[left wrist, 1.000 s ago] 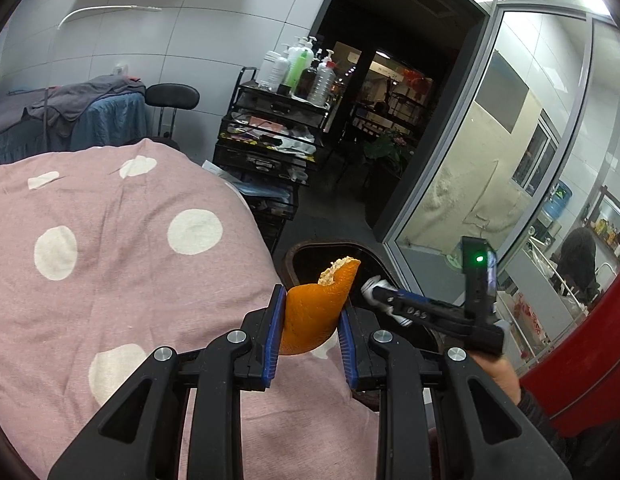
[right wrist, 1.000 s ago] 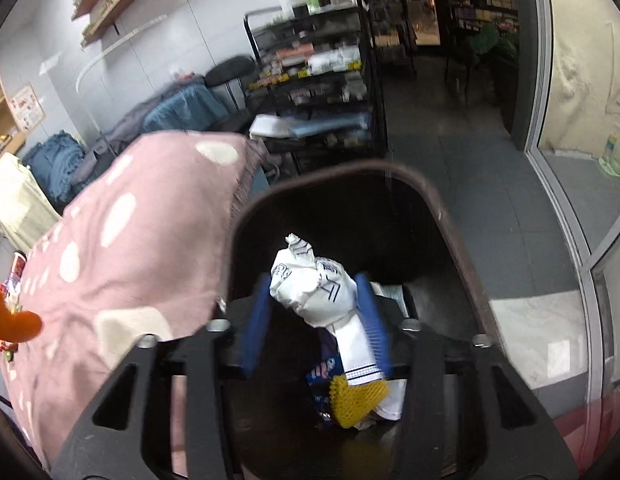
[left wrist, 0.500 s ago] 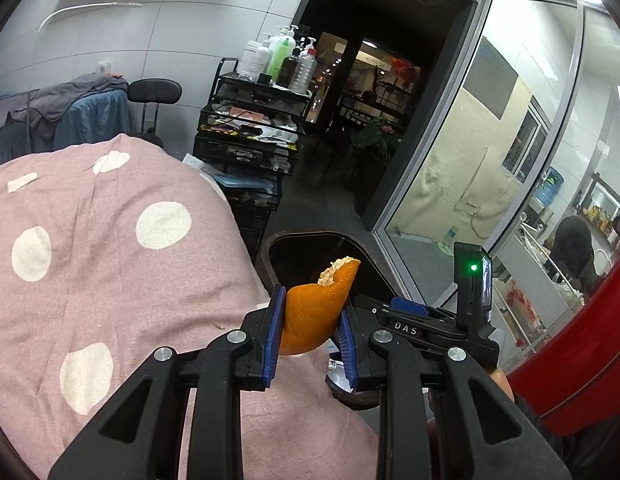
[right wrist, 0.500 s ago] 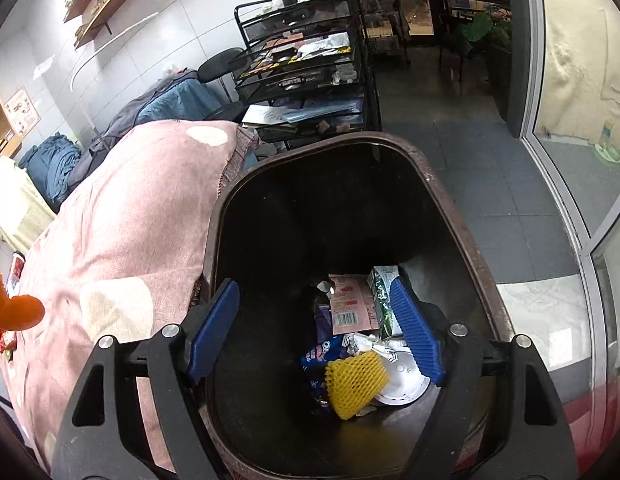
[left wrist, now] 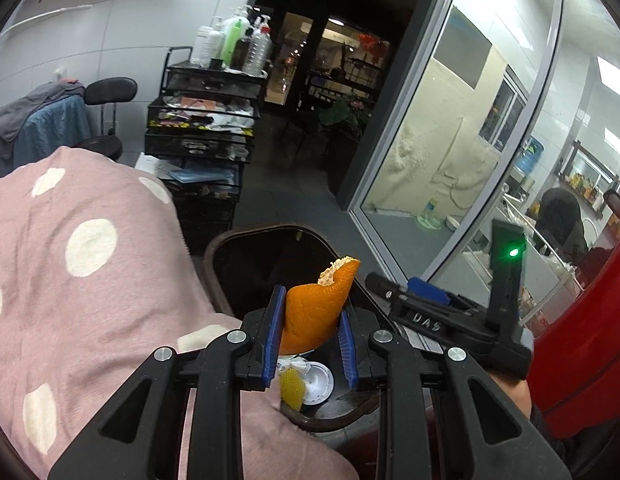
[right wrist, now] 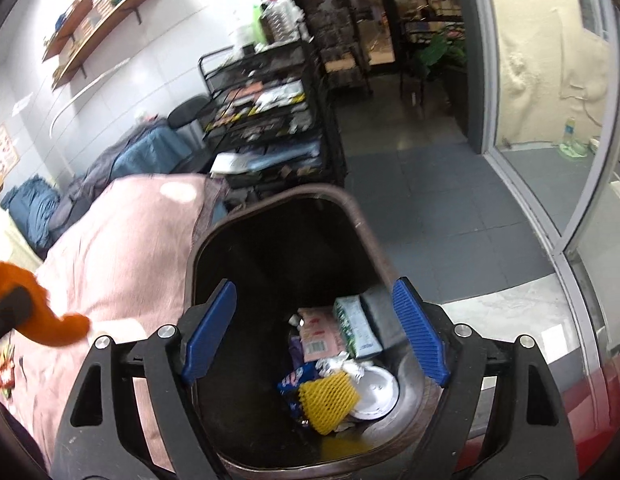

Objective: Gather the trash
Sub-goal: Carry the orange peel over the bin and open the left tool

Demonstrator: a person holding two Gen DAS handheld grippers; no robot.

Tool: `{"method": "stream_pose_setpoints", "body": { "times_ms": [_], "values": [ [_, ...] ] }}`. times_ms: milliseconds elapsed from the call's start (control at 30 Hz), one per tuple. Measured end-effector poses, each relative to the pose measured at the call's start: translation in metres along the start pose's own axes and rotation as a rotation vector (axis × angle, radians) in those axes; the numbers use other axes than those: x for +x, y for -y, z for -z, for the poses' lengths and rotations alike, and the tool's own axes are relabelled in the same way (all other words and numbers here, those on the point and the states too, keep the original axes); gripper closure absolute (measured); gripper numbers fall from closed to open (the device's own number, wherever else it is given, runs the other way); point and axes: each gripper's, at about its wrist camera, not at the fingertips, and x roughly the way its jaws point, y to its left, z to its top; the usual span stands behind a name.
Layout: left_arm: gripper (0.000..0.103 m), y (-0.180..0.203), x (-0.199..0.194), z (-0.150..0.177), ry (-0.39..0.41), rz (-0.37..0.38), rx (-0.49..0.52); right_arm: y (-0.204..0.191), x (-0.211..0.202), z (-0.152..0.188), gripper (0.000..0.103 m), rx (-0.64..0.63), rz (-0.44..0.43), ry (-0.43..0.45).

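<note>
With the right gripper (right wrist: 314, 332) spread empty, its jaws having just been opening, above the dark brown plastic bin (right wrist: 366, 232), the left gripper (left wrist: 310, 338) pinches a curled orange peel (left wrist: 316, 312) over the rim, which should next be released inside.

orange peel (left wrist: 316, 312), pink white-dotted blanket (left wrist: 89, 280), seemingly brown bin (right wrist: 366, 232)

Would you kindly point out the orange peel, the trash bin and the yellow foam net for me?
orange peel (left wrist: 314, 312): left wrist view, middle of the outer skin between the pads.
trash bin (right wrist: 366, 232): right wrist view, its brown rim on the right.
yellow foam net (right wrist: 329, 400): right wrist view, centre of the mesh.
</note>
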Motion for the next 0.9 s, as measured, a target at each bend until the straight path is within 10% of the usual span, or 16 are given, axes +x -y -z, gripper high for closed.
{"method": "stream_pose_setpoints", "body": {
  "times_ms": [600,900],
  "values": [
    [0.073,0.028,0.08,0.012,-0.19,-0.04,0.111,0.045,-0.017,-0.025,0.021,0.069,0.13,0.085],
    [0.025,0.025,0.073,0.015,-0.162,-0.091,0.108,0.044,-0.018,-0.023,0.019,0.061,0.115,0.081]
  ]
}}
